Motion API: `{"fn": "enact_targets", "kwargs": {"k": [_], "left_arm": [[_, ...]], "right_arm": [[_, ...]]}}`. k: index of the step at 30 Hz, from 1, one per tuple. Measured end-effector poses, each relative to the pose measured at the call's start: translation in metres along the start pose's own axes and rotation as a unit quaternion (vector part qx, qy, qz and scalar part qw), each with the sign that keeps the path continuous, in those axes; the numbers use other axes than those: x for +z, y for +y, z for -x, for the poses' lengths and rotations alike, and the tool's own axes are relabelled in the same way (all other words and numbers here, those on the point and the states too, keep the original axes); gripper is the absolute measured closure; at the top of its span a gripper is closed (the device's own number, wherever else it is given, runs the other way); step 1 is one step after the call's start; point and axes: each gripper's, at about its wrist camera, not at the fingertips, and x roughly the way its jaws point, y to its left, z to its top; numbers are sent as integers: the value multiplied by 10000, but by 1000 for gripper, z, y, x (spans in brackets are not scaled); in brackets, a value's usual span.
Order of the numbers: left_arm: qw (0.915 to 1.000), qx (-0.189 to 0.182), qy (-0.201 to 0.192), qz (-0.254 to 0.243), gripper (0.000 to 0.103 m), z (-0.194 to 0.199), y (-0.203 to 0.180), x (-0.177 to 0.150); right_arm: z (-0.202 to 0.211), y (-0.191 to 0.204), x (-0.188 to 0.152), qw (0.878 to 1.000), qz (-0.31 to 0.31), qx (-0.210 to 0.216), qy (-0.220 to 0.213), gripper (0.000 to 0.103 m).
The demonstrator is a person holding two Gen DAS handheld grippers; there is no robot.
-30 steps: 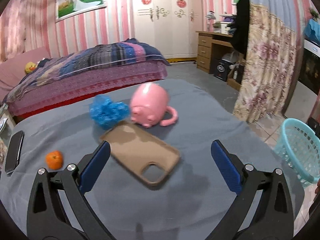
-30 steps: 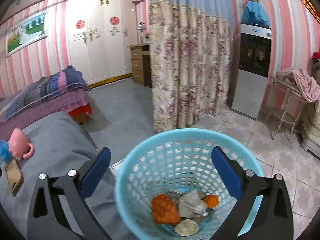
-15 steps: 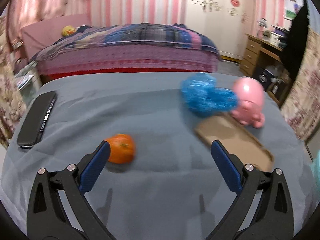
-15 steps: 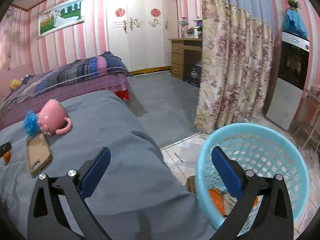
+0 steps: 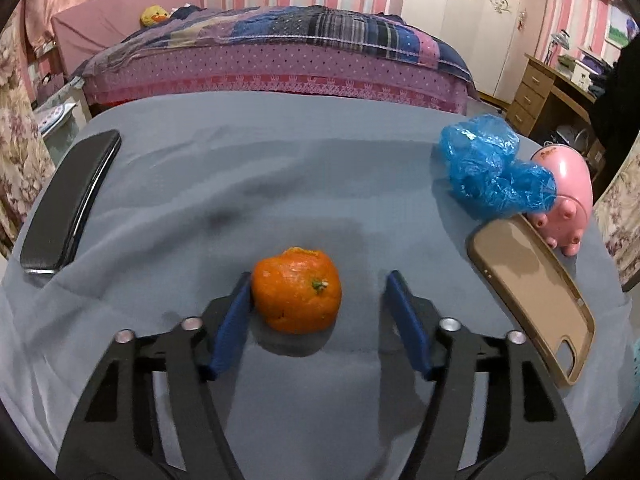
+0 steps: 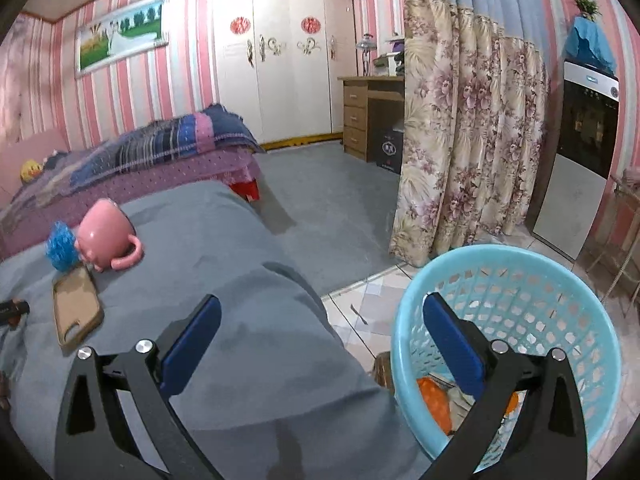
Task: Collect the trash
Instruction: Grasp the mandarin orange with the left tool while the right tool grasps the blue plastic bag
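An orange peel (image 5: 298, 290), shaped like a hollow orange, sits on the grey cloth-covered table (image 5: 280, 168). My left gripper (image 5: 320, 300) is open around it; the left pad touches the peel and the right pad stands apart. A crumpled blue plastic bag (image 5: 492, 168) lies at the far right, also in the right wrist view (image 6: 60, 246). My right gripper (image 6: 320, 336) is open and empty over the table's right edge. The light blue trash basket (image 6: 520, 280) stands on the floor with orange peel and scraps inside.
A pink pig mug (image 5: 568, 192) lies on its side by a tan phone case (image 5: 532, 292). A black phone (image 5: 68, 204) lies at the left edge. A bed (image 5: 280, 52) stands behind the table, a floral curtain (image 6: 460, 140) near the basket.
My left gripper swung left from the phone case to the orange peel, closed in on it and narrowed its jaws. My right gripper moved left from above the basket to over the table edge.
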Motion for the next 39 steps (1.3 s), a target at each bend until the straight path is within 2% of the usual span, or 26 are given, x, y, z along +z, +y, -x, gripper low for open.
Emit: {"fn": "enact_targets", "kwargs": {"k": [3,6,8,12,18,19,21,23,29,35,37,39], "left_arm": [[10000,55,-31,43,65,2,2,0],[9998,-8,-66,172,68,6,7,0],[9997,139,-127,167,69,10,8,-1],[9984,467,-306,50,69,18,14,3],[9953,792,-480,280,69,24,46,15],[9946,839,-529,303,69,27,51,17],[9929,958,-628,323,69,31,62,20],[9910,1080,-708,367,69,34,72,24],[9866,1345,-599,709,69,30,99,26],[9843,1463,-554,821,69,29,111,24],[9843,1470,-547,805,69,29,111,25],[9841,1484,-566,790,69,29,111,25]], "right_arm": [[-1,-1,-2,9989,-217,367,185,4],[-3,-2,-2,9971,-423,575,255,4],[-5,3,-2,9956,-462,741,336,4],[-5,31,-2,9957,-87,862,321,4],[-6,110,6,9859,666,1521,213,4],[-8,138,9,9814,912,1679,175,4],[-7,161,12,9771,1094,1822,87,4],[-9,201,16,9695,1435,1984,-28,4],[-21,290,24,9482,2438,2032,-145,4],[-40,338,30,9353,2978,1907,-94,6],[-49,349,31,9325,3075,1894,3,11],[-59,359,30,9282,3235,1831,149,22]]}}
